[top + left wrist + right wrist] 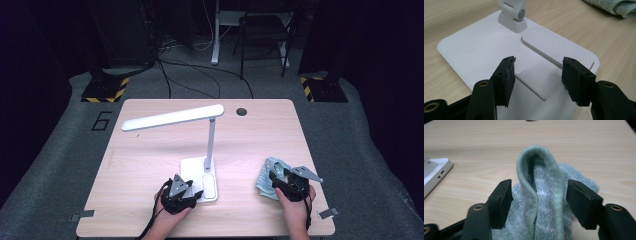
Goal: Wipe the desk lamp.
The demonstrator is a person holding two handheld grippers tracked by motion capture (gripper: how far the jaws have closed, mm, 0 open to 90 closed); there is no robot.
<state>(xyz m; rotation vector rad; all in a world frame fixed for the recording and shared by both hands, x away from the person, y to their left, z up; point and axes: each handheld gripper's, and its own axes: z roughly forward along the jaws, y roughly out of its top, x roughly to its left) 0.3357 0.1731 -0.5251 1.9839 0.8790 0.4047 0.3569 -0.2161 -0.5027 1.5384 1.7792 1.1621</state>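
Towel (pixel 541 202): soft, light, limp cloth, bunched on the surface right of the lamp base (pixel 486 47). Right claw (pixel 539 202) stands open astride its raised fold, pads clear; pinch that fold. Left claw (pixel 537 77) hangs open over the stiff, probably heavy base, gripping nothing.

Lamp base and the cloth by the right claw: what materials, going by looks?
Lamp base: looks like matte white moulded plastic, smooth with rounded corners and a ribbed inset pad. Cloth: looks like grey-green terry or microfibre, with fuzzy looped pile, a stitched hem and a soft standing fold.
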